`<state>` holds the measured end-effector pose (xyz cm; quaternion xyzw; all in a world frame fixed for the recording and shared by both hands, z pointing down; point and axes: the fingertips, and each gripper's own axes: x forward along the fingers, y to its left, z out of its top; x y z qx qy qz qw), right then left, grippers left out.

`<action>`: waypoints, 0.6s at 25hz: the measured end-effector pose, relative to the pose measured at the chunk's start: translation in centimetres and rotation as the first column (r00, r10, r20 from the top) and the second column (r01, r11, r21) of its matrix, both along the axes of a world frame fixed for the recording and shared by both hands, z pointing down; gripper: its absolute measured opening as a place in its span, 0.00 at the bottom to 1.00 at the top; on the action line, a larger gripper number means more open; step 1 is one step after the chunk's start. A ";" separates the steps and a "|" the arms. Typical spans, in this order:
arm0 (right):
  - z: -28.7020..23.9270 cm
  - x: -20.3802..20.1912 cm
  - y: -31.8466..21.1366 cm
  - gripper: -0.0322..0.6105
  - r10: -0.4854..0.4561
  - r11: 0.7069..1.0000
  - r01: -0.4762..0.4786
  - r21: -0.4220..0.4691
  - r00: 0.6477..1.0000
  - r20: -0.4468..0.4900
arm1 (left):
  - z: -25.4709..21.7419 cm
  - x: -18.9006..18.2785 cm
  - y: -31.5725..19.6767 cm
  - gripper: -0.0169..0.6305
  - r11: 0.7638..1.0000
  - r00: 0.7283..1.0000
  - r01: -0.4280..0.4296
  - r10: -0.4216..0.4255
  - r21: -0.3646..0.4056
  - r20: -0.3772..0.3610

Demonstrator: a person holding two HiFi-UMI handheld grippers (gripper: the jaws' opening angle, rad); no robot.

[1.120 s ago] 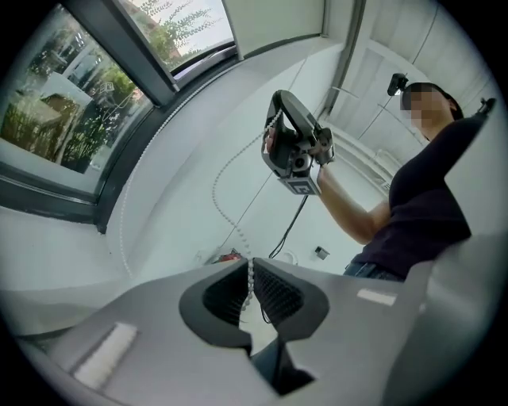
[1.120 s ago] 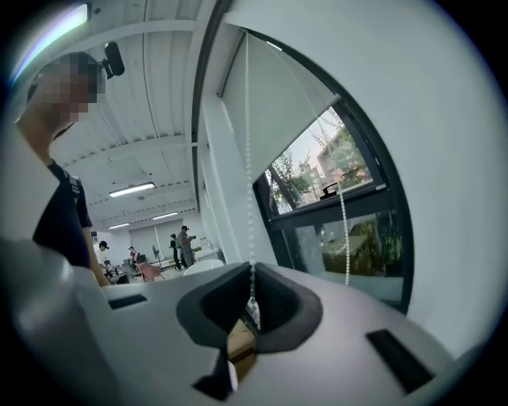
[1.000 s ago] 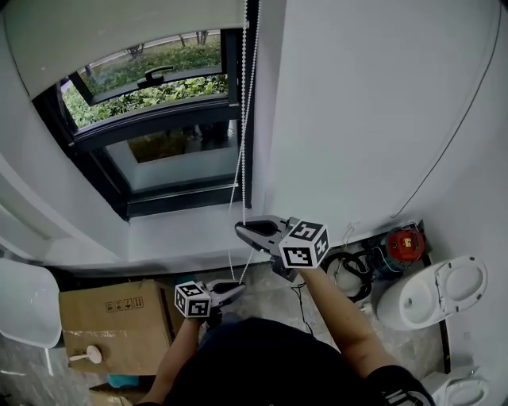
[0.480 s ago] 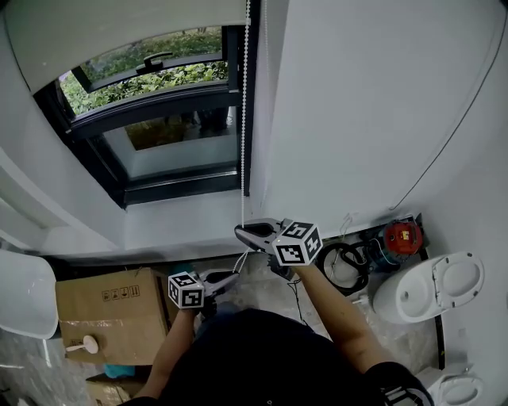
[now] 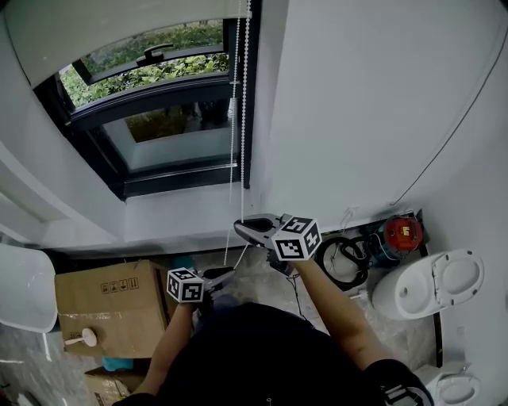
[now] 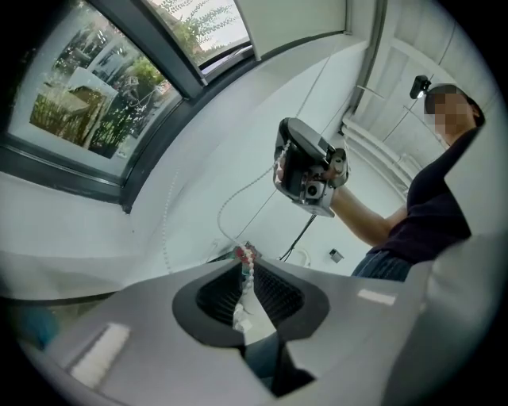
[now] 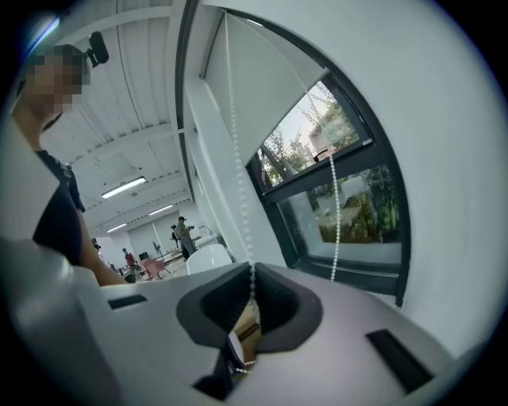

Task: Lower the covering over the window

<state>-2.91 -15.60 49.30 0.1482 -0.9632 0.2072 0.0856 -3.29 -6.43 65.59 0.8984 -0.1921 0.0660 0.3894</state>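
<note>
1. The roller blind (image 5: 119,24) is a plain, pale sheet. It hangs at the top of the window (image 5: 159,119) with its lower edge across the upper pane, so most of the dark-framed glass and the greenery outside is uncovered.
2. A white bead chain (image 5: 244,103) drops from the blind's right end, beside the window frame, down past the sill (image 5: 182,218).
3. The chain shows as two strands side by side, and each hand-held gripper is on one.
4. The right hand-held gripper (image 5: 238,228) is closed tight on the chain just below the sill. In the right gripper view the beads run straight up out of its pinched pads (image 7: 266,297).
5. The left hand-held gripper (image 5: 226,273) sits lower and a little to the left. Its jaws are also clamped on the chain, and a few reddish beads show at their tips in the left gripper view.
6. Counted: one blind, two hand-held grippers each with one marker cube (image 5: 295,238), one cardboard box (image 5: 107,305) and two white toilets (image 5: 432,285).
7. The box carries small black handling symbols, too small to read. The cubes show only black-and-white square patterns.
</note>
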 end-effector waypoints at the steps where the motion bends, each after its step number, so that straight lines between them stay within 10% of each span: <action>1: 0.0 0.0 0.1 0.08 0.000 1.000 0.000 0.000 1.000 0.003 | 0.2 -0.2 -0.1 0.08 1.000 1.000 0.013 -0.013 -0.004 0.015; 8: -0.1 -0.3 0.4 0.08 -0.012 1.000 0.012 0.009 1.000 0.009 | 0.0 -3.0 -2.1 0.29 0.991 0.986 0.135 -0.136 0.016 0.099; 15: -0.2 -0.2 0.9 0.08 -0.006 1.000 0.006 0.016 1.000 0.015 | -11.2 -4.2 -6.4 0.29 0.943 0.977 0.212 -0.200 0.255 -0.072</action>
